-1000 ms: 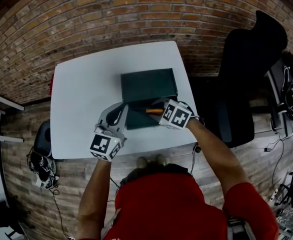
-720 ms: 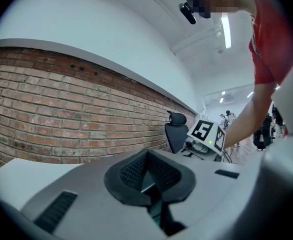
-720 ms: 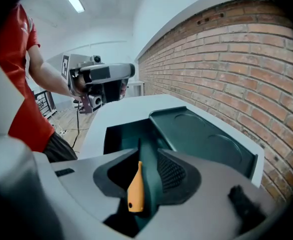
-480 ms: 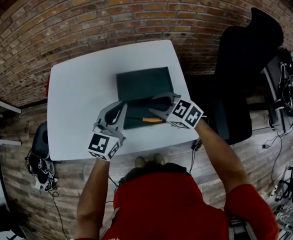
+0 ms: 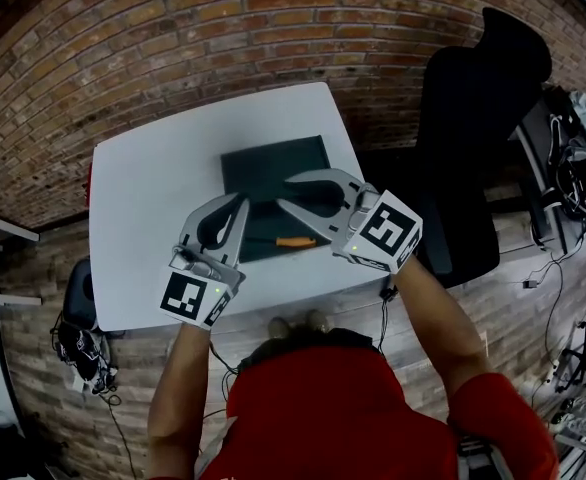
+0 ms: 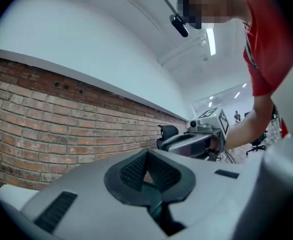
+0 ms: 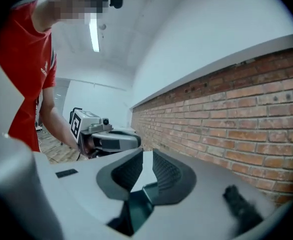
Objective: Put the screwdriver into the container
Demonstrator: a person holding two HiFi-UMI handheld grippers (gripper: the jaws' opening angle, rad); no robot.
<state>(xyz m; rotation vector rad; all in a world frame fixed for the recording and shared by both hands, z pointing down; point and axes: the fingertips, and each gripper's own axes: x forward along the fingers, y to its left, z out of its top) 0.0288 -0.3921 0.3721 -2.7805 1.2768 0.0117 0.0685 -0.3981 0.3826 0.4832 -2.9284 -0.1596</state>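
Note:
In the head view the dark green container (image 5: 273,163) sits open in the middle of the white table (image 5: 143,198). The screwdriver (image 5: 295,240), with an orange handle, lies inside it near the front wall. My right gripper (image 5: 283,193) hovers above the container, its jaws a little apart and empty; in its own view the right gripper (image 7: 146,156) points up at the brick wall. My left gripper (image 5: 241,201) is over the container's left front corner, jaws together with nothing in them. The left gripper (image 6: 146,156) also tilts upward, facing the wall.
A black office chair (image 5: 478,138) stands just right of the table. Cables and gear (image 5: 83,338) lie on the wood floor at the left. The brick wall (image 5: 223,28) runs behind the table's far edge.
The right gripper has let go of the screwdriver, which now lies in the container. It has since lifted and pulled back to the right. The left gripper rose slightly.

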